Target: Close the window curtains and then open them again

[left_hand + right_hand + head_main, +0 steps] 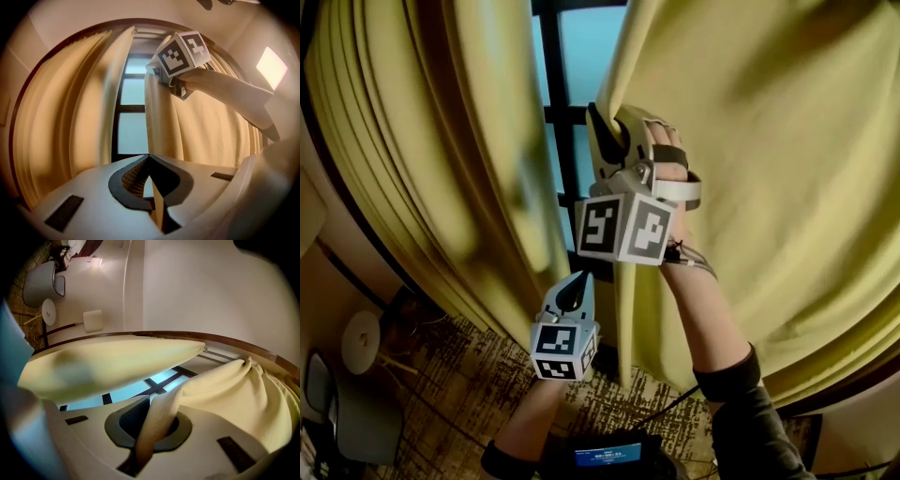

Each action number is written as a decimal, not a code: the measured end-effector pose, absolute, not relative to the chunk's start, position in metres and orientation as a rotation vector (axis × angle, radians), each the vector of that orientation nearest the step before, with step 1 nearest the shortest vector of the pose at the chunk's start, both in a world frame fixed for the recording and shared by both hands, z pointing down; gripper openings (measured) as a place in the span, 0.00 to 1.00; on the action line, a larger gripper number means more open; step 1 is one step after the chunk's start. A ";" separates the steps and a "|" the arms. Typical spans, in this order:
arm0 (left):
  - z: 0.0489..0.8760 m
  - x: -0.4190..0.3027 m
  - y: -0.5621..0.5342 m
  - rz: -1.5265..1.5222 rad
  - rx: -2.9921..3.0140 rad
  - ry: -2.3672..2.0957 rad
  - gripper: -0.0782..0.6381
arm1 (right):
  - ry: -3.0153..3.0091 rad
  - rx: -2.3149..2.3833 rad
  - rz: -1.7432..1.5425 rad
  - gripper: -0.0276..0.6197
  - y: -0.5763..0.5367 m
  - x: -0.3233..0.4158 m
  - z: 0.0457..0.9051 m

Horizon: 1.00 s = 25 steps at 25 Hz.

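Currently pinching the leading edge of the right yellow fabric curtain panel (769, 187) in the right gripper (605, 127): jaws clamped on a fold of cloth that runs up between the pads. Rest of that panel hanging to the right of and behind that gripper, gathered in soft pleats. Holding the right gripper raised and angled upward, marker cube toward the head camera.

Keeping the left gripper (572, 286) lower and just left of the right one, apart from it. Jaws together, nothing between them, nose aimed level at the gap between the panels, touching no cloth.

Seeing the left yellow fabric curtain panel (422, 141) left of both grippers, bunched in deep folds. Between the two panels, directly ahead of the left gripper, a narrow strip of dark-framed window with pale blue glass (581, 56).

Below the grippers: brown patterned carpet (469, 375), a round white disc (361, 342) far off to the left, and a dark device with a blue screen (607, 455) near the person's body.
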<state>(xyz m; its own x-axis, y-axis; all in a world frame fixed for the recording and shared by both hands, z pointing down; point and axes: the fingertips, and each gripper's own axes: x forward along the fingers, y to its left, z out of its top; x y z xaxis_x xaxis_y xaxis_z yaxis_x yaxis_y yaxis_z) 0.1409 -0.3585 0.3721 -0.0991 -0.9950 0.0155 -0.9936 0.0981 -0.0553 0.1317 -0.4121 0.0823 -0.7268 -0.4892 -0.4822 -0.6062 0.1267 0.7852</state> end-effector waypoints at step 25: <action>0.359 -0.022 -0.294 0.071 -2.080 2.361 0.11 | 2.286 -1.004 1.848 0.08 -0.336 -0.065 0.071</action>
